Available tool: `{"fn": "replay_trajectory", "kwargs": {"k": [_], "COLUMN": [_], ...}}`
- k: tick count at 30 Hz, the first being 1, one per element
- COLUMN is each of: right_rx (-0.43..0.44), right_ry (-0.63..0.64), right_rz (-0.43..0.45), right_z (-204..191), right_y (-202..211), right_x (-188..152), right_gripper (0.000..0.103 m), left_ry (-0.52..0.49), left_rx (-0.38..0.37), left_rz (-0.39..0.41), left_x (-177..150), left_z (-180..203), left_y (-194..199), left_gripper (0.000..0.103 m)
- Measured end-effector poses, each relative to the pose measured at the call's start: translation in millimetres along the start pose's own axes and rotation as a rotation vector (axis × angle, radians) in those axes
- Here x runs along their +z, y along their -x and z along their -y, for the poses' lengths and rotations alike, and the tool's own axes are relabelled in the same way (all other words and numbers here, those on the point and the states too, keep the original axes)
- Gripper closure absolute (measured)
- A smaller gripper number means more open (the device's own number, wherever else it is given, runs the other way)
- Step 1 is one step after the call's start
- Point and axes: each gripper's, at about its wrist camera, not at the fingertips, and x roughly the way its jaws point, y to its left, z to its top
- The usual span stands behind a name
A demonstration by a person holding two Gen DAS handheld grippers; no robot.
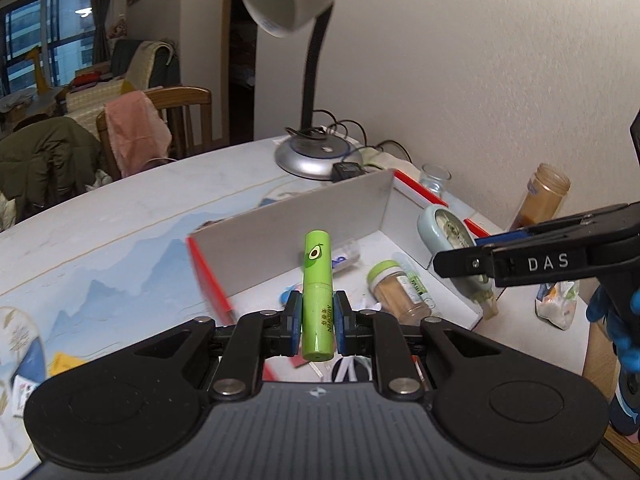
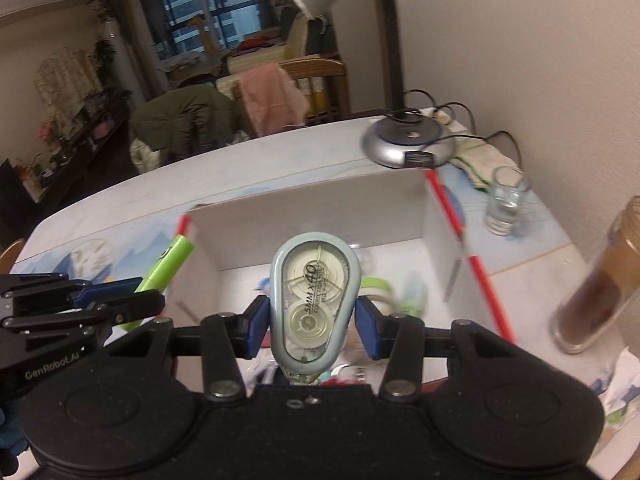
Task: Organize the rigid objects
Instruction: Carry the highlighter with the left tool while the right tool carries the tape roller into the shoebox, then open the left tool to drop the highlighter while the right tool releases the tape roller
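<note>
In the left wrist view, the left gripper (image 1: 317,322) was closed on a green tube (image 1: 317,295) with an avocado printed on it, its blue pads (image 1: 295,318) pressed against the tube's lower half; the tube stood nearly upright, held above the near edge of the white box (image 1: 288,224) with red rims; inside the box lay a small jar (image 1: 400,294) of tan powder on its side, to the right of the tube, and a few smaller items too blurred to name; the right gripper (image 1: 460,258) reached in from the right, with the pale blue correction tape (image 1: 444,232) at its tip over the box's right wall; a desk lamp (image 1: 316,156) stood at the far side of the table (image 1: 120,216), a drinking glass (image 1: 434,178) and a tall jar (image 1: 544,196) of brown powder sat right of the box near the wall

In the right wrist view, the right gripper (image 2: 311,326) held the correction tape (image 2: 314,300) upright, its pads (image 2: 256,326) touching the case on both sides, the jaws moderately wide; the tape hung above the open box (image 2: 312,208); at the left the left gripper (image 2: 120,300) carried the green tube (image 2: 168,262), tilted, over the box's left wall; the glass (image 2: 506,204) and the tall jar (image 2: 596,280) stood to the right, outside the box; the lamp's base (image 2: 408,140) lay beyond it
</note>
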Motion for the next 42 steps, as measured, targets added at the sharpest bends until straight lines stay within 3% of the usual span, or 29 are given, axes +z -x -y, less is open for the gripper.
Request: {"fn": "replay_trajectory", "kwargs": {"k": [8,26,36,42], "right_rx": [-0.048,-0.036,-0.033,-0.043], "right_ry": [-0.017,0.035,0.046,0.057], "right_rz": [-0.034,-0.167,-0.19,-0.208], "right_z": [38.0,45.3,48.1,46.6], "right_y": [-23.9,-70.4,-75.3,-78.1], "right_x": [1.9,-13.8,-14.4,-14.0], "right_gripper": [0.058,0.058,0.057,0.057], "left_ry": [-0.046,-0.039,-0.002,-0.007], "left_rx": [-0.015,-0.041,-0.066,-0.07], "left_rz": [-0.061,-0.276,-0.415,-0.457], "left_x": [9.5,22.7,18.4,17.1], "left_z": [23.2,38.0,33.7,33.2], "left_y": [-42.3,-139.8,-164.5,-169.6], "left_gripper": [0.087,0.087,0.087,0.087]}}
